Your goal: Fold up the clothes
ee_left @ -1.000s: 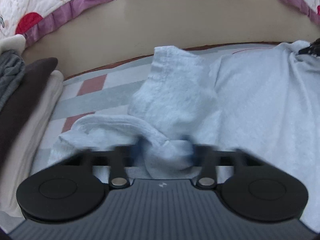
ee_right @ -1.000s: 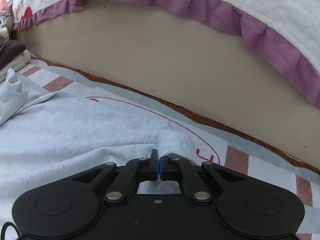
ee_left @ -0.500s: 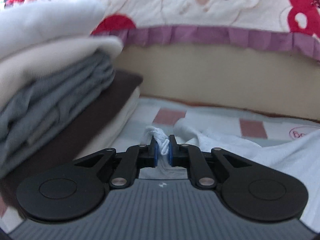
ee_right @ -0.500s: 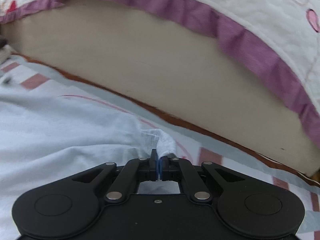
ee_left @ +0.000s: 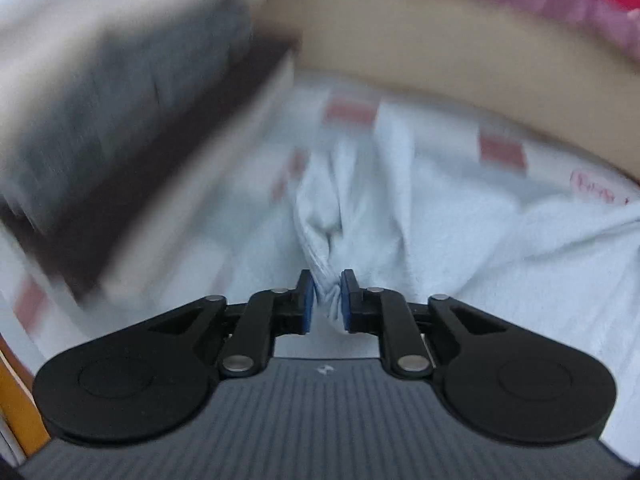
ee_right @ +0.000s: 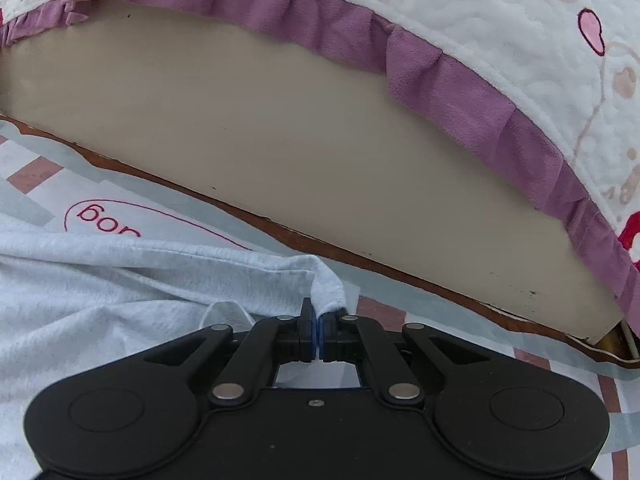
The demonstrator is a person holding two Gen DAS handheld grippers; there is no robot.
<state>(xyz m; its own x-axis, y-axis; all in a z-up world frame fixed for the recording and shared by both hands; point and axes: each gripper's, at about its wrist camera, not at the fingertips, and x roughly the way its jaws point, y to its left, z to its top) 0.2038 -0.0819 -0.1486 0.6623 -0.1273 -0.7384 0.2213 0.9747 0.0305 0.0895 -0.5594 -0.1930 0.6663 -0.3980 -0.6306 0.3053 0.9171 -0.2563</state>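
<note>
Patterned bedding (ee_right: 36, 168) carries our pale blue garment (ee_left: 460, 216), unfolded and rumpled. Our left gripper (ee_left: 325, 300) pinches a bunched corner while its jaws ease apart; our right gripper (ee_right: 319, 334) clamps another edge. Folded stack (ee_left: 120, 120) waits beside.

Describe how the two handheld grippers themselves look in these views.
Both look alike: the left gripper and right gripper have black linkage fingers with silver pivot pins, blue pads, and two round black discs. The left's body is ribbed grey with a small white mark; the right's is smooth black.
</note>
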